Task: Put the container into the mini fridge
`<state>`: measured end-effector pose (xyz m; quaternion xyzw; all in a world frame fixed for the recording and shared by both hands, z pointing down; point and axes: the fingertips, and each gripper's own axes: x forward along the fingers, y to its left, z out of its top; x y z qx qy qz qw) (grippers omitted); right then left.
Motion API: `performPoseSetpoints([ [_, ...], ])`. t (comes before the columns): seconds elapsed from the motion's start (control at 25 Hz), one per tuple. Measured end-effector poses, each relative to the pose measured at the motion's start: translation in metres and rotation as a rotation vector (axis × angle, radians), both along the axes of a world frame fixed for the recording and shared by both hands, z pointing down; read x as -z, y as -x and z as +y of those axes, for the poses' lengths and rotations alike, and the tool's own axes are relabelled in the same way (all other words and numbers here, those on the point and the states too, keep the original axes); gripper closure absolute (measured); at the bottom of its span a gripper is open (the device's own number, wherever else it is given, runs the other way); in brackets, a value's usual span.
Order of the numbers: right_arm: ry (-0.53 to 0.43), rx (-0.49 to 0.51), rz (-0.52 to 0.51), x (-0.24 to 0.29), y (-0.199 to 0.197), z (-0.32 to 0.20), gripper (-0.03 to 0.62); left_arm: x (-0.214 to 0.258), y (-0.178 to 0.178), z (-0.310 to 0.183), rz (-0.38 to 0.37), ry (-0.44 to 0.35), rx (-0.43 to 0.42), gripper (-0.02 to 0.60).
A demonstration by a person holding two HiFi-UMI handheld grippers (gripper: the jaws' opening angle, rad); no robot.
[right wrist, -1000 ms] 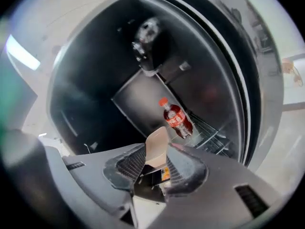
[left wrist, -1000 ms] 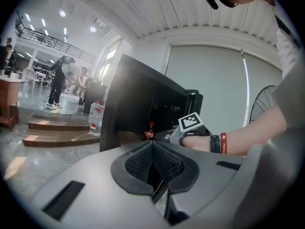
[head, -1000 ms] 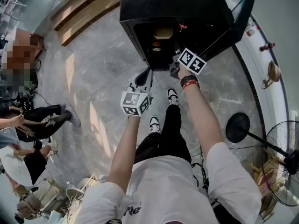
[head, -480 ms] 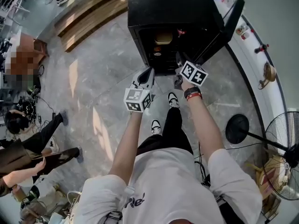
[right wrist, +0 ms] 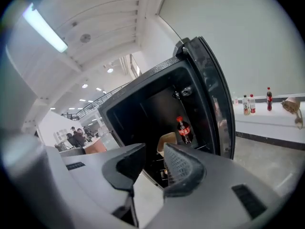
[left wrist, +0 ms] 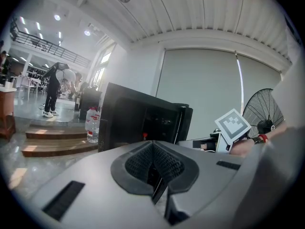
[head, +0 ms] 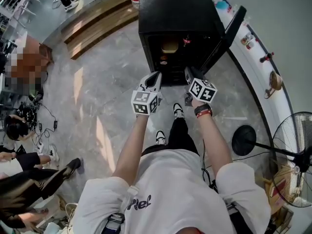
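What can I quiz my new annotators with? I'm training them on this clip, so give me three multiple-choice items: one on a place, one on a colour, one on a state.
1. Where is the tan container relative to the mini fridge?
A. on top of it
B. on a shelf inside it
C. outside it, held by the right gripper

2. What colour is the cap of the bottle inside the fridge?
A. red
B. blue
C. green

3. How does the fridge's door stand?
A. shut
B. swung open
C. taken off

Answers:
1. B, since the right gripper view shows the container in the fridge beside the bottle, while the right gripper has its jaws apart with nothing between them.
2. A, since the cap shows red against the dark interior.
3. B, since the head view shows the door swung out to the fridge's right, leaving the shelves in view.
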<state>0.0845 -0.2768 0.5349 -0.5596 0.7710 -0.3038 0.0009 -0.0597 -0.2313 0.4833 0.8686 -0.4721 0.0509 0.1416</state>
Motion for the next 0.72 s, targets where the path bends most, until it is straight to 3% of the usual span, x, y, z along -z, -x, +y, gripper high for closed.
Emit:
performPoseSetpoints([
  [0.36,-0.080,0.073,0.058,0.052,0.003,0.046,0.462,0.031,-0.003,0.019,-0.025,-0.015,-0.006,0.561],
  [0.72,-0.150,0.059,0.131,0.105,0.003,0.083,0.493,0.066,0.011,0.038,-0.031,-0.039,0.006,0.561],
])
